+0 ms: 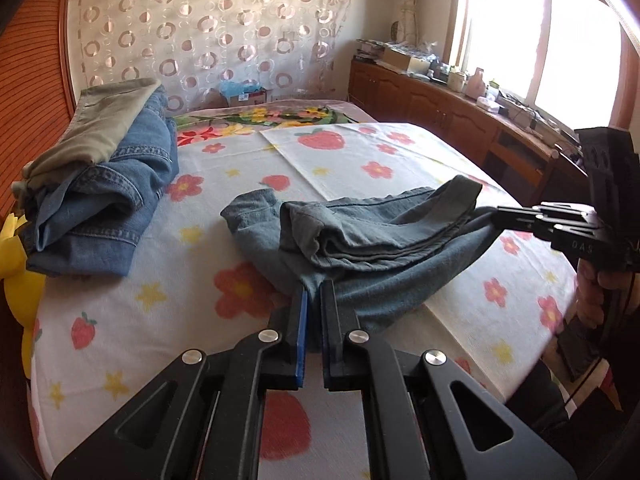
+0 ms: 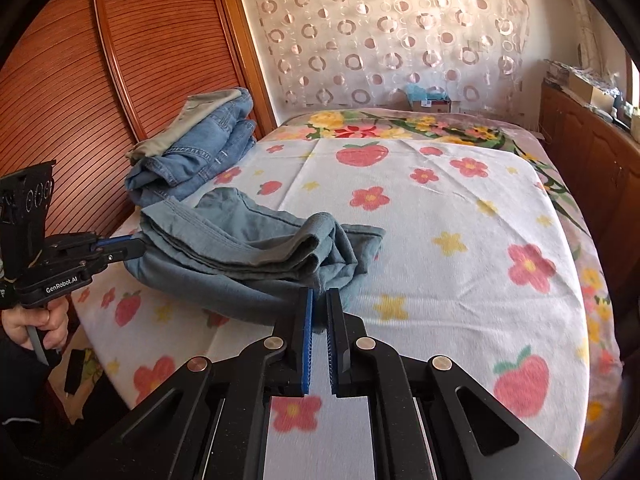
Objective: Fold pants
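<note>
My left gripper (image 1: 314, 292) and right gripper (image 2: 319, 300) each pinch the pants (image 1: 360, 232) tight. I should lift both sides evenly, then lay them flat on the bed (image 2: 440, 208).

Bed (image 2: 460, 208): far half and right side of the sheet open for passage. Stack of folded jeans (image 2: 200, 156) occupies the left edge against the wooden headboard (image 2: 80, 80). Grey-blue pants (image 2: 248, 256) heaped near the front-left corner. Cabinet (image 1: 440, 108) flanks the right edge.
</note>
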Demonstrator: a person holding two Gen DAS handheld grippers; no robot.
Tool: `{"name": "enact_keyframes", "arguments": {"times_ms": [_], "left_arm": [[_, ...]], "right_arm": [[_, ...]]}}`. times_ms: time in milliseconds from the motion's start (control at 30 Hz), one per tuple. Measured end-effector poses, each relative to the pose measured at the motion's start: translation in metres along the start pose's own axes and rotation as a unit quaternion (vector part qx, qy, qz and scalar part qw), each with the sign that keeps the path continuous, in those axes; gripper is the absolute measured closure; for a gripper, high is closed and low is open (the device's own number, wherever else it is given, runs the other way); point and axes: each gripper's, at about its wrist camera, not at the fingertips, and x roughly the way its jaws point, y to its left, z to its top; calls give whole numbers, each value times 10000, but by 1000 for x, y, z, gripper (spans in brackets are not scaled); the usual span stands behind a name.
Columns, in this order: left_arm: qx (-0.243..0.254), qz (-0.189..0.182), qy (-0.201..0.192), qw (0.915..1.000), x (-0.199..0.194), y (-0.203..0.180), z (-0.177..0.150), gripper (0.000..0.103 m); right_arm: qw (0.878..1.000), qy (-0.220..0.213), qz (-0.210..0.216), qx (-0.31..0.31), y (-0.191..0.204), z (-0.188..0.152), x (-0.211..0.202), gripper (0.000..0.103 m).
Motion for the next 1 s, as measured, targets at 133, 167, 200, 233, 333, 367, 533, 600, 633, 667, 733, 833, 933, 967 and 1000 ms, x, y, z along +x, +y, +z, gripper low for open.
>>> {"name": "enact_keyframes", "arguments": {"times_ms": [133,167,200,233,333,367,533,600,633,667,733,833,933,967,1000], "left_arm": [[54,-87,55,9999,-8,-9,-10,96],[84,-79,83,9999,-8,-12,-12,96],[88,-75,96,9999,-8,-13,-14,96],[92,-76,113,9999,-8,-15,-15,96],[152,94,167,9997,-3,-20,-17,96],[146,98,192,9997,-1,-21,-18,96],[108,189,302,9993,6,-21,-21,90],[99,205,352,9991,9,-20,-22,83],[98,212,370,9990,10,-21,-23,79],[96,239,402,9989,12,-20,-23,76],[119,243,439,9987,14,-20,-24,73],[173,241,501,9983,18,-21,-24,72],[185,262,526,9981,22,-21,-23,72],[192,262,526,9981,22,-21,-22,72],[190,262,523,9981,23,-21,-21,72]], "right_arm": [[10000,47,6,8,-1,-13,-17,97],[10000,73,12,13,-1,-16,-19,97],[10000,94,13,19,-1,-18,-19,97],[9999,114,0,18,-2,-19,-20,97],[9999,94,-54,39,-2,-24,-22,97],[9999,71,-50,76,-3,-25,-23,97],[10000,7,-67,29,3,-20,-22,94],[9999,6,-136,-16,4,-21,-21,94],[9999,14,-164,-25,5,-22,-20,93],[9998,18,-216,-14,5,-22,-19,91],[9998,21,-211,0,4,-23,-19,81],[9999,109,-119,-23,3,-24,-16,75],[9997,185,-150,-107,6,-24,-12,71],[9996,211,-162,-130,5,-24,-10,71],[9994,244,-185,-151,4,-24,-8,70]]}}
